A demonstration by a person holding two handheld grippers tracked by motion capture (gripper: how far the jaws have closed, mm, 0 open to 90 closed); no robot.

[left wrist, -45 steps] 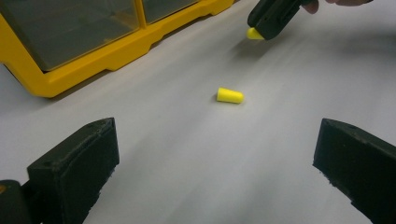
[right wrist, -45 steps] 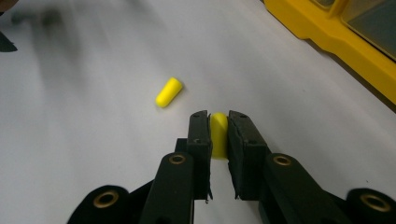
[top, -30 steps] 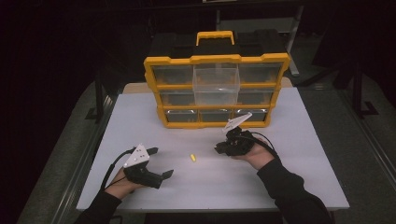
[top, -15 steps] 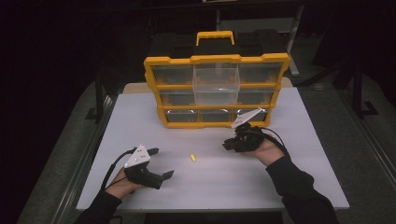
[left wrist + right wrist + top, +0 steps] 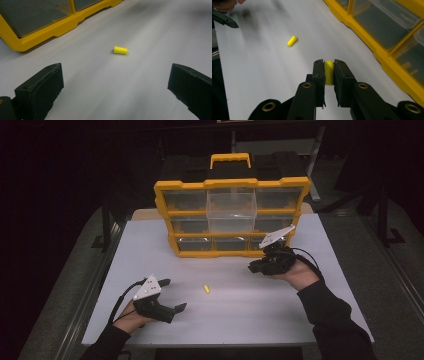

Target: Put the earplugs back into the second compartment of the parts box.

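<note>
Currently the right gripper (image 5: pixel 329 65) pinches a yellow earplug (image 5: pixel 329 72) between its jaws, held above the white surface (image 5: pixel 250 305) just in front of the yellow organizer (image 5: pixel 231 217), whose clear middle drawer (image 5: pixel 232 210) stands pulled out. A second earplug (image 5: pixel 205 289) lies loose on the surface between the two grippers, apart from both. The left gripper (image 5: pixel 172 296) rests low at the near left with its jaws spread wide and nothing between them, the loose earplug ahead of it.
</note>
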